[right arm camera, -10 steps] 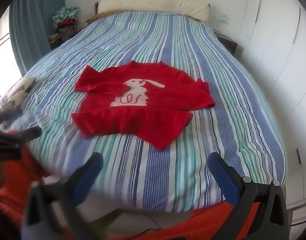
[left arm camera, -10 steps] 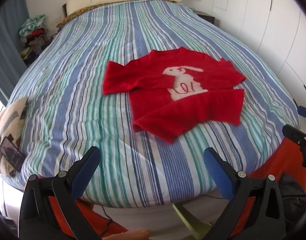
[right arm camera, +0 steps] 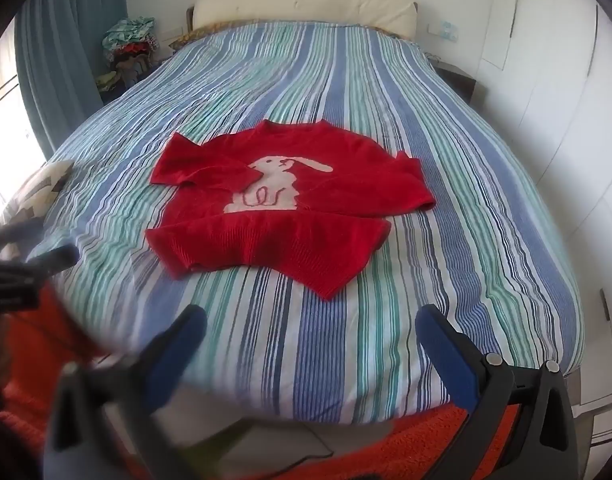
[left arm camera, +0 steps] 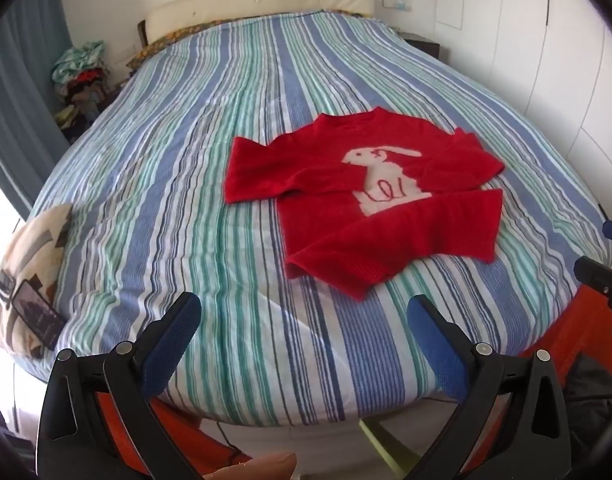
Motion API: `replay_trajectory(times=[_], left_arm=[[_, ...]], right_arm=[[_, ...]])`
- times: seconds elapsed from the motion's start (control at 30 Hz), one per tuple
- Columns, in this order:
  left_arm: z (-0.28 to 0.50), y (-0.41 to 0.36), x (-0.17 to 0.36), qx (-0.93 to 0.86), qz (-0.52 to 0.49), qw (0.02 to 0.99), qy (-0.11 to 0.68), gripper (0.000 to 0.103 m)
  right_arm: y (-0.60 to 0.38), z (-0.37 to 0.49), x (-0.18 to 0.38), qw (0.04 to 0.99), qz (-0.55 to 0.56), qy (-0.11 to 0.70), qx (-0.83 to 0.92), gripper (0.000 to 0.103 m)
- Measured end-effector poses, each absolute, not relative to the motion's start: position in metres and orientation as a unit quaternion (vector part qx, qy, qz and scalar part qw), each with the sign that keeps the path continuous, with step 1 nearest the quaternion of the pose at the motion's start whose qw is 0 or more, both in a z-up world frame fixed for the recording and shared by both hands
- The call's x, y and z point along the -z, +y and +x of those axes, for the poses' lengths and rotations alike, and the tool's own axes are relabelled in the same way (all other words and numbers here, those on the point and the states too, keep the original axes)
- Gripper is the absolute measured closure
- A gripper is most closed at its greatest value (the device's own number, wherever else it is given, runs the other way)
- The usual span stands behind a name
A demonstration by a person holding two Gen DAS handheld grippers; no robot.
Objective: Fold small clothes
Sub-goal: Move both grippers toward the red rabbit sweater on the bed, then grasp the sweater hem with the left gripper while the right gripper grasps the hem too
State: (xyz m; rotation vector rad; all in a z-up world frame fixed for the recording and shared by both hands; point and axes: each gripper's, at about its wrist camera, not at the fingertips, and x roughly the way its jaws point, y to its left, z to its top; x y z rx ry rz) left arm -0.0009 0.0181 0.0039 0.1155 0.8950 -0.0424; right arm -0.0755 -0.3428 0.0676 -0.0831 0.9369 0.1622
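Left wrist: left gripper and right gripper spread empty; red sweater ahead, part-folded; next, grasp hem.

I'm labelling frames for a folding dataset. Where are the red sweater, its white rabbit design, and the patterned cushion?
red sweater (right arm camera: 265, 240): right wrist view, on the lower body above the hem.
white rabbit design (right arm camera: 271, 188): right wrist view, on the rabbit's body.
patterned cushion (left arm camera: 29, 264): left wrist view, on its front face.

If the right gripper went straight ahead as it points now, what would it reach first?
Probably the striped bedspread near the foot of the bed, just short of the red sweater; the open right gripper holds nothing. Depth is uncertain in the fisheye view.
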Motion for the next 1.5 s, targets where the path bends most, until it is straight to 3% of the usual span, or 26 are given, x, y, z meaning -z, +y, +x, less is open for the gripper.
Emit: replay_trajectory(times=[0.77,1.0,1.23,1.37,1.5], left_arm=[[0.010,0.031,0.014,-0.009,0.035,0.877,0.479,0.000],[0.010,0.061,0.025,-0.019,-0.016,0.869,0.494,0.001],[0.018,0.044,0.036,0.034,-0.042,0.873,0.484,0.001],[0.047,0.027,0.074,0.069,-0.043,0.863,0.498,0.003],[0.079,0.021,0.114,0.071,-0.057,0.844,0.529,0.016]], right_arm=[[-0.348,-0.071,-0.061,0.886,-0.034,0.458,-0.062,0.000],[-0.353,-0.074,-0.066,0.892,-0.034,0.447,-0.050,0.000],[-0.362,-0.072,-0.062,0.892,-0.018,0.449,-0.043,0.000],[-0.366,-0.063,-0.048,0.894,-0.003,0.444,-0.060,0.000],[-0.384,-0.035,-0.001,0.870,0.067,0.481,-0.087,0.000]])
